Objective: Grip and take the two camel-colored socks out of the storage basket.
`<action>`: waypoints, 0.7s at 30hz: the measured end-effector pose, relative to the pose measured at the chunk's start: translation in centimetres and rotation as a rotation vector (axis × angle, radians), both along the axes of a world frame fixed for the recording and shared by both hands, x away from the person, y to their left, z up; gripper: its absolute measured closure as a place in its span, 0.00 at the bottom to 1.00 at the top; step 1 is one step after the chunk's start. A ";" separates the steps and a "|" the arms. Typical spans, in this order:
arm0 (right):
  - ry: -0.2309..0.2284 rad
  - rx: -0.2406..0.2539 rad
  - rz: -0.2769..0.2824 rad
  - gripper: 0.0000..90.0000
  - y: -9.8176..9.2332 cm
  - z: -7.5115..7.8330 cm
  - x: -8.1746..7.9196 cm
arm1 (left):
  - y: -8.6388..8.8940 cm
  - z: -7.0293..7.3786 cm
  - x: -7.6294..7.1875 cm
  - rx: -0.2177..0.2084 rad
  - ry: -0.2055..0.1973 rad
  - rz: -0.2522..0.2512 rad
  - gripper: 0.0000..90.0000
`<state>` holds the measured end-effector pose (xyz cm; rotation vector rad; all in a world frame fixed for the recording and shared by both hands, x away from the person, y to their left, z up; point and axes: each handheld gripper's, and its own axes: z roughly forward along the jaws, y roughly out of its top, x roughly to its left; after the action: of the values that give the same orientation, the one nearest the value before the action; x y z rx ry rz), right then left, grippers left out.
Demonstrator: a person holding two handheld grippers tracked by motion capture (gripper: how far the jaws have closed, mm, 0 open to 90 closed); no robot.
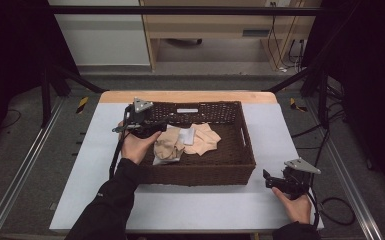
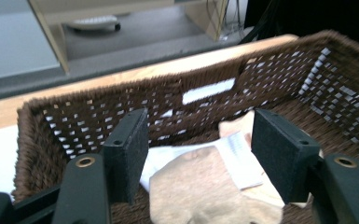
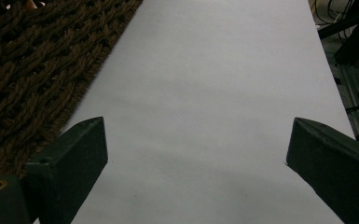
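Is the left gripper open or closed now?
Open: the left gripper has its jaws apart above the beige cloths in the basket, gripping nothing.

I count one basket (image 1: 200, 172) on the table (image 1: 190, 210), the single wicker one. Inside it I make out three cloth pieces: one tan sock (image 1: 169, 145), one peach cloth (image 1: 203, 139), and one white piece (image 1: 186, 135) between them, though whether more lie beneath I cannot tell. Two grippers: the left gripper (image 1: 156, 127) over the basket and the right gripper (image 1: 270, 179) beside it. Two hands hold them, one each.
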<state>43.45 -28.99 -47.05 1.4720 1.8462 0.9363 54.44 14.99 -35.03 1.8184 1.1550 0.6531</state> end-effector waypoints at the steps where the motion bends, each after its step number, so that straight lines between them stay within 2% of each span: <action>1: 0.000 0.000 0.000 0.06 0.0 0.0 0.0 | 0.0 -0.3 0.2 0.010 0.009 0.003 0.40; 5: 0.003 -0.003 0.001 0.06 0.0 0.0 0.0 | 0.0 -1.3 1.0 0.032 0.034 0.014 0.43; 6: 0.004 -0.004 0.001 0.06 0.0 0.0 0.0 | 0.0 -1.8 1.3 0.044 0.051 0.018 0.43; 11: 0.005 -0.004 0.003 0.06 0.0 0.0 0.0 | 0.0 -2.9 1.8 0.057 0.076 0.023 0.43; 12: 0.007 -0.004 0.003 0.06 0.0 -0.1 0.0 | 0.0 -3.5 2.0 0.065 0.084 0.021 0.43; 14: 0.007 -0.004 0.004 0.06 0.0 -0.1 0.0 | 0.0 -3.7 2.0 0.068 0.088 0.019 0.43; 16: 0.007 -0.004 0.004 0.06 0.0 -0.1 0.1 | 0.0 -4.2 2.1 0.060 0.109 0.017 0.44; 18: 0.007 -0.005 0.005 0.06 0.0 -0.1 0.1 | -0.2 -5.0 2.2 0.073 0.139 0.004 0.44; 21: 0.008 -0.006 0.006 0.06 0.1 -0.1 0.1 | -0.3 -5.5 2.3 0.079 0.155 -0.003 0.43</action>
<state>43.53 -28.92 -47.15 1.4692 1.8592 0.9279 56.73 14.68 -40.52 1.9650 1.2426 0.5712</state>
